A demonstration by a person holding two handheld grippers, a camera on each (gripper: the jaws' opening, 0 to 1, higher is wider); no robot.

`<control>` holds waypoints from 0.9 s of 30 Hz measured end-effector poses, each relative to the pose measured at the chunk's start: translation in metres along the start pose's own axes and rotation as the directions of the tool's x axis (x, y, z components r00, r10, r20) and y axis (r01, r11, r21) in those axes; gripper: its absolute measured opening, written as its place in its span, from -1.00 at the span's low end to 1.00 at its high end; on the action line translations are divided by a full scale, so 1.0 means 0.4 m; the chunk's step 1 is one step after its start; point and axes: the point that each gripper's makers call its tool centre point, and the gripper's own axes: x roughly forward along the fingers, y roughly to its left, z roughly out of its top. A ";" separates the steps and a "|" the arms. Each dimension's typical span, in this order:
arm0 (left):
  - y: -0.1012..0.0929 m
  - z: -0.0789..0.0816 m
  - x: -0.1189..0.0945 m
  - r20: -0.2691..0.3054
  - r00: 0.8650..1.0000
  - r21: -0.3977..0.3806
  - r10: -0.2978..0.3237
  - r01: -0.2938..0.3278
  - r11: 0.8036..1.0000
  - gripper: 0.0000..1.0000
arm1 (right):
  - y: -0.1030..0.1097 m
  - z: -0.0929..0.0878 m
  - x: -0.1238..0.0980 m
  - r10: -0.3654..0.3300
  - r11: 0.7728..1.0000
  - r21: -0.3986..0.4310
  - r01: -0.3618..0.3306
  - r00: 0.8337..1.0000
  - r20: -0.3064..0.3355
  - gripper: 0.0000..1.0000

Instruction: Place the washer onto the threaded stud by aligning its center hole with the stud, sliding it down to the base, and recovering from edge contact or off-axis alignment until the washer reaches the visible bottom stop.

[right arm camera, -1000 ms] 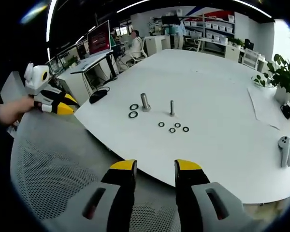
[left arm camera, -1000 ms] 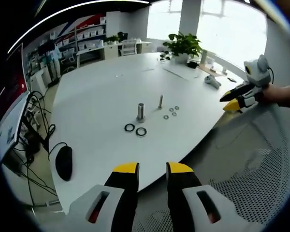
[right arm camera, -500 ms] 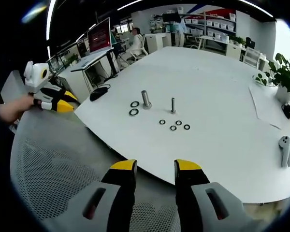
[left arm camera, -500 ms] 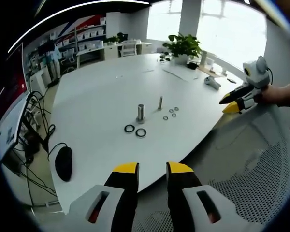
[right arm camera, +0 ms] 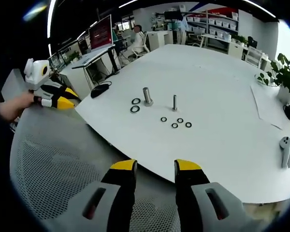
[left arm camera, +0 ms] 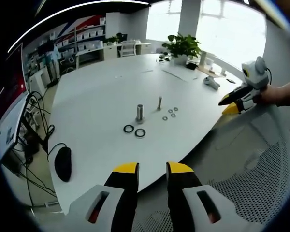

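Two upright studs stand on the white table: a thick one point(left arm camera: 139, 112) point(right arm camera: 147, 96) and a thin threaded one point(left arm camera: 159, 102) point(right arm camera: 174, 102). Two large dark washers point(left arm camera: 134, 130) point(right arm camera: 135, 105) lie beside the thick stud. Several small washers point(left arm camera: 170, 113) point(right arm camera: 176, 122) lie near the thin stud. My left gripper point(left arm camera: 152, 170) is open, empty, held off the table's near edge; it also appears in the right gripper view point(right arm camera: 63, 99), held by a hand. My right gripper point(right arm camera: 155, 167) is open and empty too, and it appears in the left gripper view point(left arm camera: 228, 104).
A black mouse point(left arm camera: 63, 163) point(right arm camera: 99, 88) with cables lies at one table edge. A white controller point(left arm camera: 211, 82) point(right arm camera: 285, 149) and a potted plant point(left arm camera: 182, 47) point(right arm camera: 286, 72) sit at the far side. A mesh chair seat point(right arm camera: 58, 164) lies below both grippers.
Both views shifted only slightly; the table things sit a touch lower in the right gripper view. The jaws keep the same gap.
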 end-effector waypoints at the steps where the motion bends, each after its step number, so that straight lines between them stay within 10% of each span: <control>1: -0.002 -0.003 0.001 -0.005 1.000 0.004 0.001 -0.001 1.000 -0.60 | 0.001 0.000 -0.001 0.001 1.000 -0.001 -0.001 1.000 0.003 -0.33; 27: 0.003 -0.022 0.005 -0.041 0.999 -0.001 -0.008 0.008 1.000 -0.59 | 0.001 0.004 -0.004 -0.012 1.000 0.015 0.012 1.000 0.006 -0.31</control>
